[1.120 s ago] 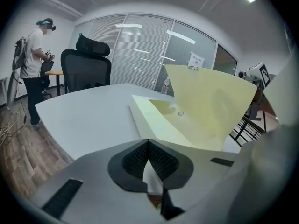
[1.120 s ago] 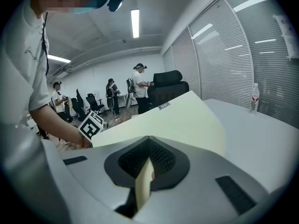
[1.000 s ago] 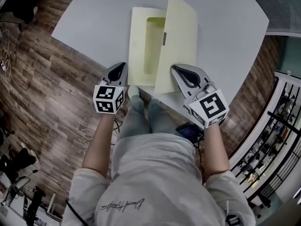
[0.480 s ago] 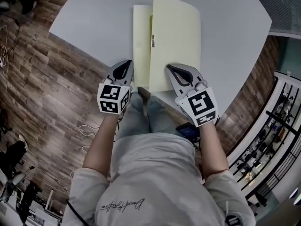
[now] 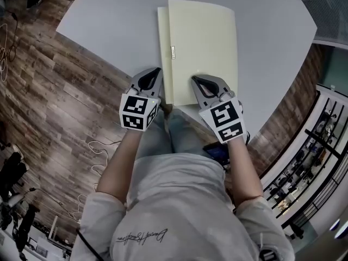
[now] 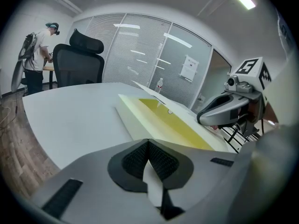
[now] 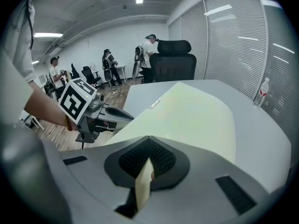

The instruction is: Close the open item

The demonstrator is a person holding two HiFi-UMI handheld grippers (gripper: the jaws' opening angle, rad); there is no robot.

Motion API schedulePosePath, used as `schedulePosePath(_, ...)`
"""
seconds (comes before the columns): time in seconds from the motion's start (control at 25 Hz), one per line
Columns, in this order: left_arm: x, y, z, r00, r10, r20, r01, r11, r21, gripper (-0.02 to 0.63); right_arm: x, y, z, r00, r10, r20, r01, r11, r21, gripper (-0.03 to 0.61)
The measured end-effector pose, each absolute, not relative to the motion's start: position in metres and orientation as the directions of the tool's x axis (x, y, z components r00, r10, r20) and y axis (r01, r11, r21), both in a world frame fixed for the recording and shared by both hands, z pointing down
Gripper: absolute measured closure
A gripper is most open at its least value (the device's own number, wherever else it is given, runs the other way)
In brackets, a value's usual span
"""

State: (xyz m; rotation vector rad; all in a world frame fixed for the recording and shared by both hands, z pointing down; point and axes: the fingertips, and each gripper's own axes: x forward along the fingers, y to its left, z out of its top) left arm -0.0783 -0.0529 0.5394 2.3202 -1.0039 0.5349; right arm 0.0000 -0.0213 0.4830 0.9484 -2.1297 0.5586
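Pale-yellow folder (image 5: 201, 58), mid grey worktop (image 5: 109, 20); cover (image 5: 209, 26) almost down, a slim gap showing over base (image 5: 163, 53). Right gripper (image 5: 197, 81): clamped on cover's near edge. Left gripper (image 5: 156, 72): pinching base's near edge. Step: final lowering. Next, probably: press cover flat, then release.

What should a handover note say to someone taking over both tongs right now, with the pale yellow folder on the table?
Left tongs: shut on the near edge of the folder's base, which lies on the white table.
Right tongs: shut on the near edge of the cover.
Done: the cover lies over almost all of the base; only a narrow strip of base shows along its left side.
Left: the left gripper view shows a yellow gap between cover and base, so it is not yet flat. Lower the cover fully, then probably release both tongs.
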Motion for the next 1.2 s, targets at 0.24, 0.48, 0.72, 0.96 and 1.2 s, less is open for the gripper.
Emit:
schedulePosePath(0.24, -0.076, -0.055, 0.542, 0.644, -0.531, 0.55, -0.753, -0.566, 0.335, 0.604, -0.003, -0.021, 0.494, -0.446, -0.423, 0.789, -0.767, 0.635, -0.093, 0.566)
schedulePosePath(0.48, -0.078, -0.054, 0.544, 0.644, -0.533, 0.548, -0.754, -0.562, 0.339, 0.604, -0.009, -0.018, 0.502, -0.438, -0.398, 0.806, -0.759, 0.644, -0.094, 0.566)
schedulePosePath(0.72, -0.074, -0.055, 0.545, 0.643, -0.534, 0.549, -0.756, -0.559, 0.342, 0.604, -0.008, -0.016, 0.509, -0.418, -0.378, 0.826, -0.753, 0.653, -0.083, 0.566)
schedulePosePath(0.96, -0.075, -0.054, 0.544, 0.645, -0.535, 0.547, -0.755, -0.556, 0.347, 0.604, -0.013, -0.013, 0.512, -0.407, -0.36, 0.84, -0.743, 0.665, -0.076, 0.566)
schedulePosePath(1.2, -0.074, -0.055, 0.545, 0.645, -0.534, 0.546, -0.755, -0.554, 0.351, 0.604, -0.015, -0.008, 0.519, -0.41, -0.337, 0.847, -0.736, 0.671, -0.09, 0.566)
